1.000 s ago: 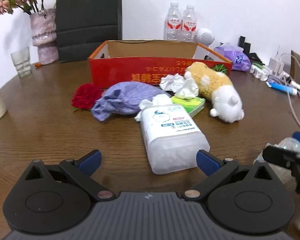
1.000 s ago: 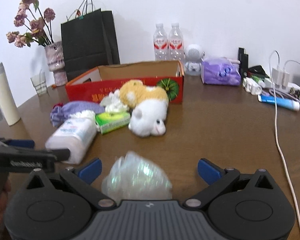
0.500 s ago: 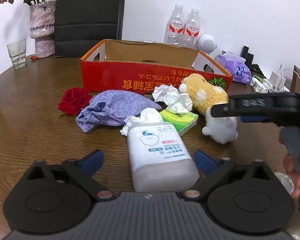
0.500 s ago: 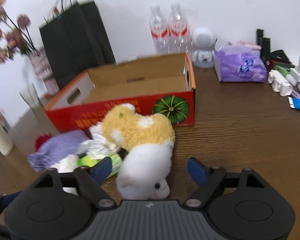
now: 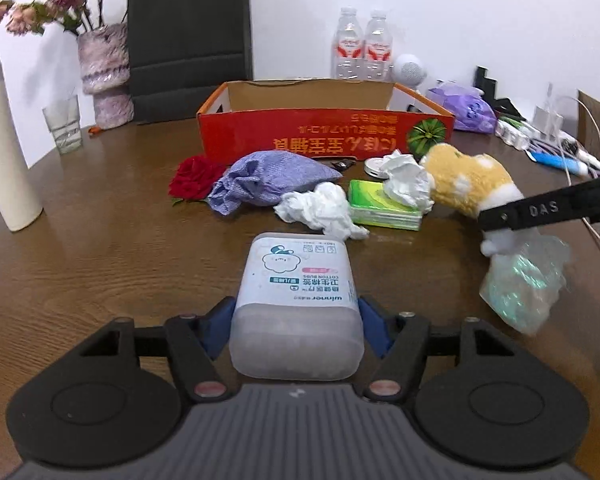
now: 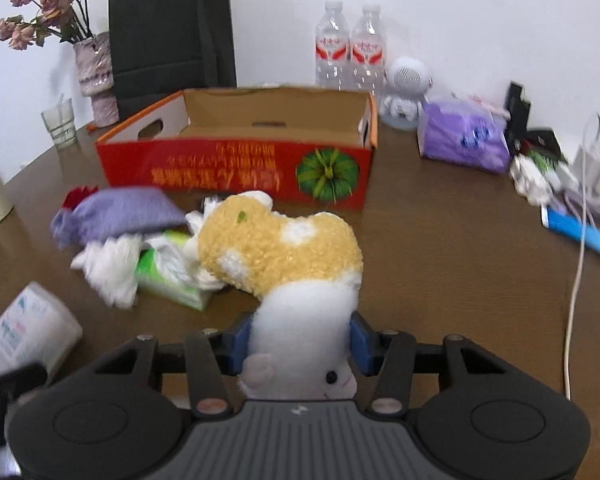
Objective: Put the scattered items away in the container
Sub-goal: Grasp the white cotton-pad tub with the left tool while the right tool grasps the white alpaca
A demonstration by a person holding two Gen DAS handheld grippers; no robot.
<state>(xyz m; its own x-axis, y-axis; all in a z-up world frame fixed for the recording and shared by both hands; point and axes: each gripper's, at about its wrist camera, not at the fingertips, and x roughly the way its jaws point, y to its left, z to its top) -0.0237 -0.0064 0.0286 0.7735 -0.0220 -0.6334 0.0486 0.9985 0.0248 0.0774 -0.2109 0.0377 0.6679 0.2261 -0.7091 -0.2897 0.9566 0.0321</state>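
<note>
My left gripper [image 5: 296, 326] is shut on a white cotton-bud box [image 5: 296, 292] at the near table edge; the box also shows in the right wrist view [image 6: 28, 330]. My right gripper [image 6: 300, 344] is shut on the white head end of a yellow-and-white plush toy [image 6: 284, 252], also seen in the left wrist view [image 5: 464, 182]. The open red cardboard box [image 5: 324, 140] stands behind. In front of it lie a purple cloth pouch [image 5: 268, 180], a red rose [image 5: 190, 176], crumpled tissues [image 5: 320, 210] and a green tissue pack [image 5: 380, 208].
A crinkly clear plastic bag [image 5: 524, 280] lies at the right. A flower vase [image 5: 104, 72], glass [image 5: 64, 124], black paper bag [image 5: 188, 36], water bottles [image 5: 360, 52], purple wipes pack [image 6: 464, 140], cables and chargers [image 6: 572, 184] ring the table's back and right. A white tumbler [image 5: 4, 144] stands left.
My left gripper has moved in and shut on the cotton-bud box. My right gripper has left the plastic bag, moved to the plush toy and shut on its white end.
</note>
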